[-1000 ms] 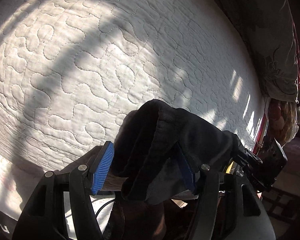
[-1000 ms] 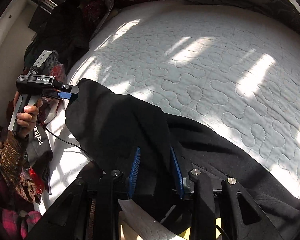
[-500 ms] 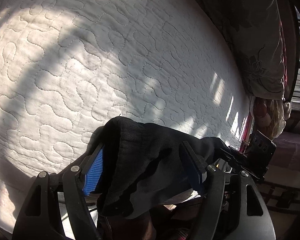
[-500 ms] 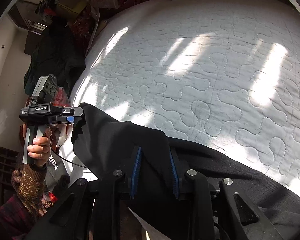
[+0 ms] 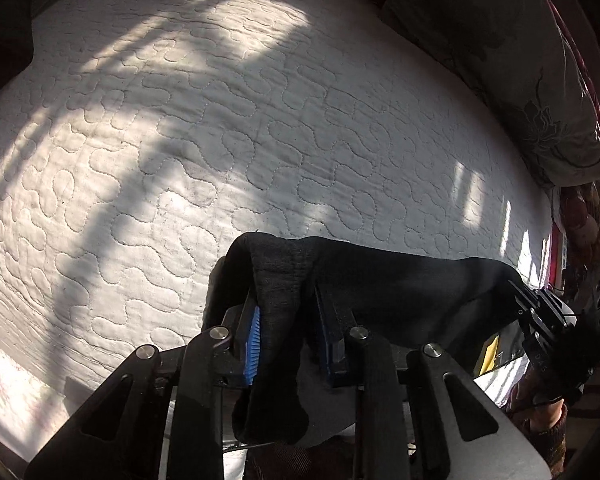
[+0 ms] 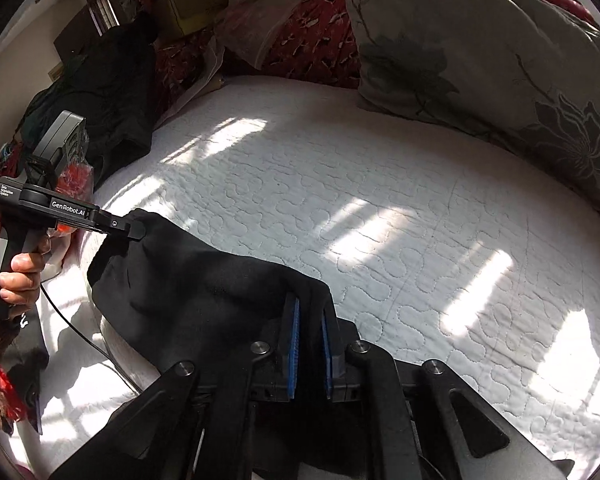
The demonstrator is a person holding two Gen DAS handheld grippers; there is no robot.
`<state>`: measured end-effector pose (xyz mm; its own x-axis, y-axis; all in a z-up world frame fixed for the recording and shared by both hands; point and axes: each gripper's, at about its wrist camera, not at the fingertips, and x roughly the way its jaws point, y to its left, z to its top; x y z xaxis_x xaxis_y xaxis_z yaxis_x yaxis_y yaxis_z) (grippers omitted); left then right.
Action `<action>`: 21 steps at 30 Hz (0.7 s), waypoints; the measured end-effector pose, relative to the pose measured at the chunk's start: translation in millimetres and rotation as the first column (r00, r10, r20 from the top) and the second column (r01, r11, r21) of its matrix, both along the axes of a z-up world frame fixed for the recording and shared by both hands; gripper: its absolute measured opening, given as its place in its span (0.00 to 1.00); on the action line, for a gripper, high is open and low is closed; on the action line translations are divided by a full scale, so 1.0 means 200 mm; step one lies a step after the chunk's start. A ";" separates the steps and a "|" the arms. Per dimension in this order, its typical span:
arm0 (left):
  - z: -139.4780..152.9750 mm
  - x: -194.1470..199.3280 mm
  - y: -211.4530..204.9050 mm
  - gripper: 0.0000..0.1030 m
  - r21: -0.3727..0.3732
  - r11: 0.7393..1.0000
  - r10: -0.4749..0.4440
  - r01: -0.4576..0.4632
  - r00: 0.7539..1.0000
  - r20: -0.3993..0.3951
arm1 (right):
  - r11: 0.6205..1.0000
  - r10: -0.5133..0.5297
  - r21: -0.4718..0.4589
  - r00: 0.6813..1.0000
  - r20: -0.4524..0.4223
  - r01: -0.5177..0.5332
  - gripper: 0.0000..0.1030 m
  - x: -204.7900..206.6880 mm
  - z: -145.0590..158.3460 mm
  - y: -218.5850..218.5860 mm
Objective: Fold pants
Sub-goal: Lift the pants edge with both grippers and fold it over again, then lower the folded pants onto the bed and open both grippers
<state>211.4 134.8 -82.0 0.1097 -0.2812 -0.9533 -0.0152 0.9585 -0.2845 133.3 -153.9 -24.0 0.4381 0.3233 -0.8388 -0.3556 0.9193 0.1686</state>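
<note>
Black cloth hangs taut between both tools: the pants [image 6: 204, 280] are lifted just above the quilted bed [image 6: 340, 200], left gripper [image 5: 288, 320] and right gripper [image 6: 310, 332] each clamped on an edge. No finished fold shows yet; laying down and creasing remain, I reckon.

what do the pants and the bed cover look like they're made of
Pants: soft matte black fabric, maybe a cotton knit; it drapes limply and shows no sheen. Bed cover: white quilted cloth, probably padded cotton, with puffy stitched meander lines and a dull finish.
</note>
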 end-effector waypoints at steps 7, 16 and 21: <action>-0.05 0.05 0.09 0.27 -0.119 0.991 0.053 -0.062 0.995 -0.079 | 0.993 -0.100 0.052 0.988 -0.121 0.107 0.27 0.03 -0.16 -0.12; 0.02 0.04 0.15 0.30 -0.171 0.981 0.075 -0.089 0.993 -0.088 | 0.930 -0.251 0.210 0.938 -0.238 0.302 0.31 0.13 -0.17 -0.33; 0.12 -0.06 0.27 0.49 -0.211 0.971 0.099 -0.108 0.994 -0.051 | 0.870 -0.353 0.296 0.917 -0.185 0.394 0.43 -0.06 0.03 -0.63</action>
<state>198.9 188.1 -58.6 0.1120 -0.4679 -0.8767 -0.1266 0.8683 -0.4796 121.5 -279.8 -17.9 0.4818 0.4153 -0.7716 0.0457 0.8674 0.4955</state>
